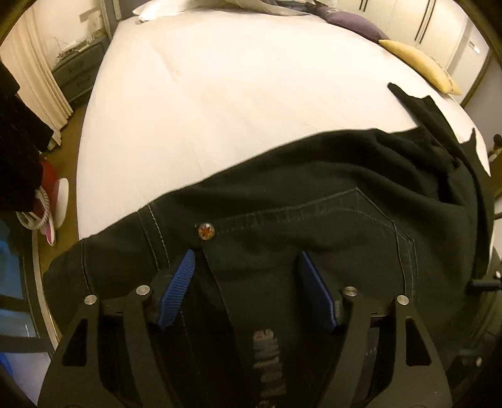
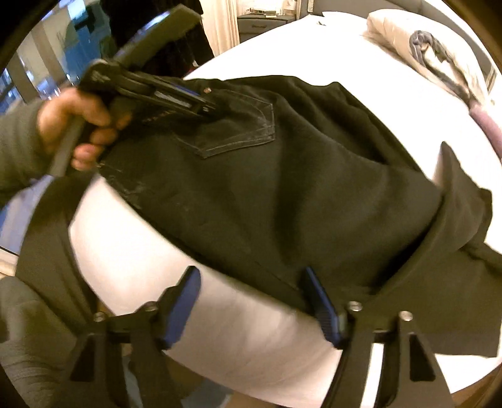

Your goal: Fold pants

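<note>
Black pants (image 1: 313, 201) lie on the white bed (image 1: 219, 103), back pocket and a rivet up; they also show in the right wrist view (image 2: 282, 188). My left gripper (image 1: 246, 260) is open, its blue pads straddling the waistband area just above the cloth. In the right wrist view the left gripper (image 2: 204, 100) sits at the waistband by the pocket. My right gripper (image 2: 251, 279) is open over the near edge of the pants; its right pad (image 2: 320, 301) touches the cloth edge and its left pad (image 2: 185, 298) is over the bare sheet.
A yellow pillow (image 1: 420, 66) and a purple one (image 1: 354, 22) lie at the far right of the bed. White pillows and bedding (image 2: 439, 53) lie at the head. A grey nightstand (image 1: 78, 72) stands to the left. The bed edge (image 2: 251, 361) is close below my right gripper.
</note>
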Demonstrator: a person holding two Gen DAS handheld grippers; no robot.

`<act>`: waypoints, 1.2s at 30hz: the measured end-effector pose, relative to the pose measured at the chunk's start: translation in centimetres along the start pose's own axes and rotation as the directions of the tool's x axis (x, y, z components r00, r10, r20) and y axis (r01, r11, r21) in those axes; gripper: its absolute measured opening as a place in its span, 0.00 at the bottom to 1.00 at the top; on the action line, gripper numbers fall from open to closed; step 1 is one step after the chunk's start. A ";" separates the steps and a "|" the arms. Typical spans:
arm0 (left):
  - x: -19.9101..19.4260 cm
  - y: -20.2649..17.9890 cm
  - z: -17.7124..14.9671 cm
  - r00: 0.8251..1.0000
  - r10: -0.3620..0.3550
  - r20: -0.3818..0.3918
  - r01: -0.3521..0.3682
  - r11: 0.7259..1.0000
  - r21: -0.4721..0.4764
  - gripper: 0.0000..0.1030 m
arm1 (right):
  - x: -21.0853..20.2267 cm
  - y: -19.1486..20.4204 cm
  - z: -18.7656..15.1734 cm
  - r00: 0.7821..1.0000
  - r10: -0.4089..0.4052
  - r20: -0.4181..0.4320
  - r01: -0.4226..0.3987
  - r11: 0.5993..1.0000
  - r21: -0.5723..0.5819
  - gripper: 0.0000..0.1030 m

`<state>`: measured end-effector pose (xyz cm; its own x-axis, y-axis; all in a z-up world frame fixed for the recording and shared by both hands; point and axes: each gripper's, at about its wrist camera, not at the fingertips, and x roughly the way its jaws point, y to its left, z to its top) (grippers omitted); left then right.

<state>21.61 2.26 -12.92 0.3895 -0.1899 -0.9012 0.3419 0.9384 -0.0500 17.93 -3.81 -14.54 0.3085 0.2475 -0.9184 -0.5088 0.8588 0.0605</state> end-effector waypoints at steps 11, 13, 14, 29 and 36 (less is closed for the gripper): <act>-6.6 -5.5 -0.6 0.988 -0.093 0.123 0.091 0.996 0.020 0.68 | -6.9 -10.6 -1.7 0.967 0.146 0.209 -0.215 0.907 0.361 0.70; -6.4 -7.3 -1.6 0.987 -0.121 0.107 0.117 0.992 0.044 0.68 | -7.6 -12.4 -1.3 0.967 0.119 0.224 -0.198 0.907 0.373 0.70; -5.6 -8.1 -2.3 0.988 -0.134 0.081 0.131 0.990 0.048 0.68 | -7.9 -13.0 -0.8 0.968 0.101 0.230 -0.182 0.913 0.364 0.70; -0.5 -10.7 0.7 0.990 -0.139 0.008 0.139 0.990 -0.029 0.69 | -5.3 -26.3 6.1 0.972 -0.151 0.180 0.039 0.857 0.513 0.64; 1.3 -11.5 1.0 0.992 -0.122 0.010 0.122 0.992 -0.021 0.70 | 2.4 -30.2 11.6 0.977 -0.211 -0.039 0.199 0.819 0.538 0.65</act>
<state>19.00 -9.08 -13.07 0.3532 -0.3058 -0.8842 0.3685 0.9142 -0.1690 43.33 -23.91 -14.00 0.3776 0.0428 -0.9250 0.0765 0.9941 0.0772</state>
